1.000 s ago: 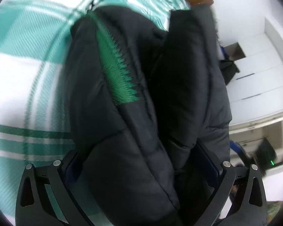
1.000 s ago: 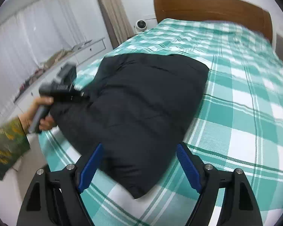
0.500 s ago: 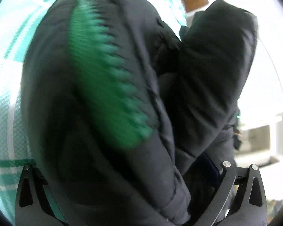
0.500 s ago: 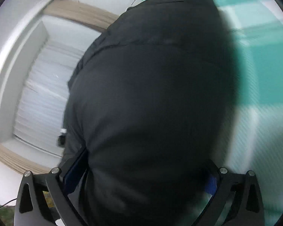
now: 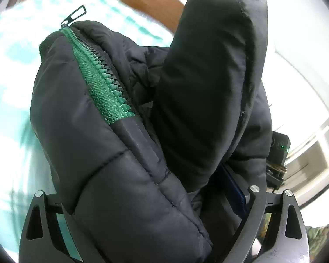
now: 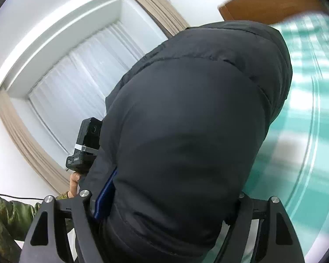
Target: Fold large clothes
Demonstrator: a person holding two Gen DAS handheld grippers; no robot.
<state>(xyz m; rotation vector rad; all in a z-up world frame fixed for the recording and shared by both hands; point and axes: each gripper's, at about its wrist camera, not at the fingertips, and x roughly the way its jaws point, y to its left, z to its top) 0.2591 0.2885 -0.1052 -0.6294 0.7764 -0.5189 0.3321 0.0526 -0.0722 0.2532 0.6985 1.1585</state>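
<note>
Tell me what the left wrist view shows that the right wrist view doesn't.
Only the left wrist view shows the jacket's green zipper and its metal pull. Only the right wrist view shows the curtained window and the person's patterned sleeve. Both show the black puffer jacket bulging between hand-held gripper fingers, the green checked bedspread and the wooden headboard.

No words or numbers can be read here. The black camera box [image 6: 85, 144] on the other gripper has a small white label, but it is too tiny to read.
</note>
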